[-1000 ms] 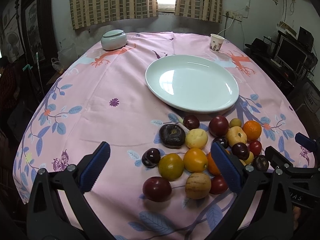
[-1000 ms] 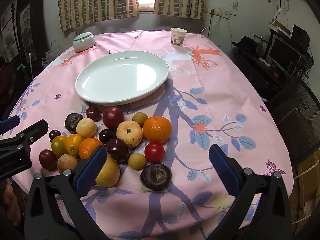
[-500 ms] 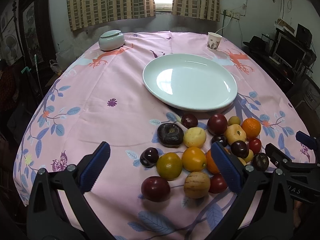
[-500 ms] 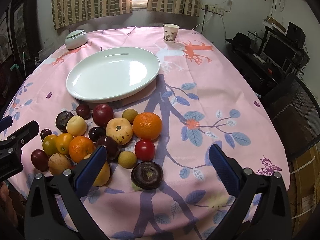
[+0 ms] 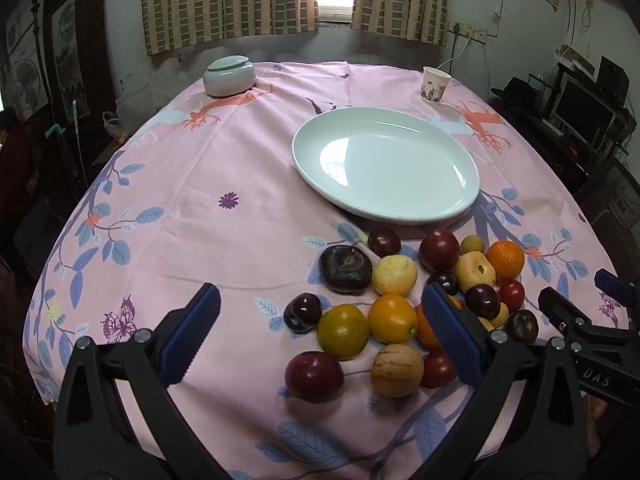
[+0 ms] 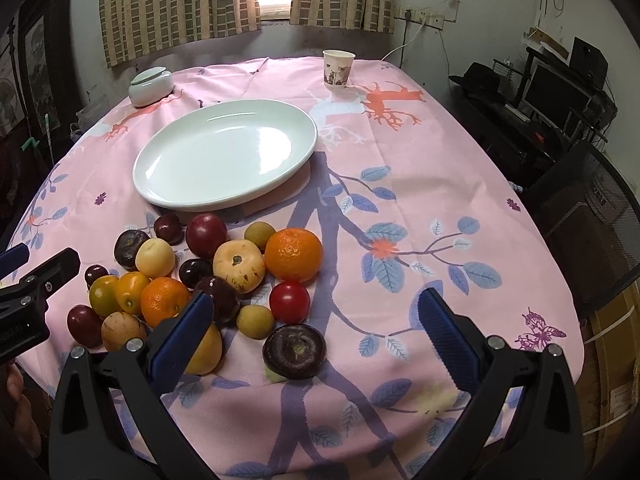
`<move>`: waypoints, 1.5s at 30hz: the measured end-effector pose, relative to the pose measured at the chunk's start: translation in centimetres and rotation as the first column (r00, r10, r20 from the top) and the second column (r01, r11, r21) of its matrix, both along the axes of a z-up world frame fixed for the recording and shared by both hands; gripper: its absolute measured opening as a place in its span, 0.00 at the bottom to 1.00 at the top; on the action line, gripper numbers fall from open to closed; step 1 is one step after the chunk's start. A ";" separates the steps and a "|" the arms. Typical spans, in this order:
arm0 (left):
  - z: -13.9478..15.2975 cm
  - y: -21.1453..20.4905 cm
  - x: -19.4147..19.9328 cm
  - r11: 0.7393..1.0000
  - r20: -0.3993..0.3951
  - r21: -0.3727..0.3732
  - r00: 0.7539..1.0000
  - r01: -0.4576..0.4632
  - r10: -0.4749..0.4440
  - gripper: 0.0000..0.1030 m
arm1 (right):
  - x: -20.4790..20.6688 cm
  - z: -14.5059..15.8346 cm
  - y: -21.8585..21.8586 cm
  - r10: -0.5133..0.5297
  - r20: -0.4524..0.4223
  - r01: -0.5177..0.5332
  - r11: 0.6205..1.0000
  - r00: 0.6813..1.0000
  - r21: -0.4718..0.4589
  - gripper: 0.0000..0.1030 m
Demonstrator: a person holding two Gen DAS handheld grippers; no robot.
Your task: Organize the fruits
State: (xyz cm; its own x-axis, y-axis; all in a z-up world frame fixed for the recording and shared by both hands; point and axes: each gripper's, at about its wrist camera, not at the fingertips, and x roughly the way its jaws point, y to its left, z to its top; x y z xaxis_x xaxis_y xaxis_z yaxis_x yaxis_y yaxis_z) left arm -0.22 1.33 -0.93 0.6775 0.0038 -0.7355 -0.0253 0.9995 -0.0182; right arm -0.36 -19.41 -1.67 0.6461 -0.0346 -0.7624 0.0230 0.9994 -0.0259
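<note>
a plate (image 6: 224, 162) lies on the tablecloth (image 6: 420, 200) near the middle of the table, with nothing on it. just before its near rim, a cluster of fruits (image 6: 208, 276) sits on the cloth, many touching one another. behind the plate to the left stands a lidded bowl (image 6: 150, 88); behind it to the right stands a paper cup (image 6: 338, 68). curtains (image 6: 180, 4) hang behind the table. to the right of the table stand a chair (image 6: 592, 216) and a monitor (image 6: 556, 96).
</note>
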 end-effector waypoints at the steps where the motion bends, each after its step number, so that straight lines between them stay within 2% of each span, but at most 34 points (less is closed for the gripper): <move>1: 0.0 0.1 0.0 1.000 0.002 -0.005 1.000 -0.002 0.002 0.98 | 0.0 0.0 -0.1 -0.003 0.002 0.003 1.000 1.000 0.001 0.99; 30: -1.0 0.0 -0.1 1.000 -0.027 0.011 1.000 0.008 -0.008 0.98 | 0.1 -0.2 -0.2 0.004 -0.004 -0.004 1.000 1.000 -0.010 0.99; 35: -1.4 1.6 -1.2 0.999 -0.026 0.050 1.000 -0.007 0.008 0.98 | -0.9 -0.4 -0.6 0.079 -0.014 -0.079 0.997 0.997 -0.012 0.99; 38: -2.5 3.1 -2.1 0.999 -0.073 0.038 0.997 -0.014 0.017 0.98 | -2.4 -1.1 -1.0 0.143 -0.036 -0.144 0.989 0.989 -0.026 0.99; 41: -3.5 3.4 -2.9 0.999 -0.099 0.034 0.995 -0.005 0.008 0.98 | -3.5 -2.0 -1.9 0.166 -0.060 -0.163 0.986 0.984 0.040 0.99; 45: -4.5 3.0 -3.1 0.999 -0.129 0.048 0.992 0.013 -0.007 0.98 | -4.0 -1.7 -0.8 0.239 -0.026 -0.232 0.961 0.971 0.153 0.99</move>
State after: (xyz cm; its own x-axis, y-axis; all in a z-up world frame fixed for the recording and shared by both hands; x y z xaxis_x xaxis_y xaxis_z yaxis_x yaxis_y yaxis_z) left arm -3.34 4.31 -5.39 0.5776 0.0349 -0.8156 -0.0141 0.9994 0.0327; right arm -4.39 -20.25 -3.41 0.5881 0.2294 -0.7756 -0.2113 0.9692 0.1264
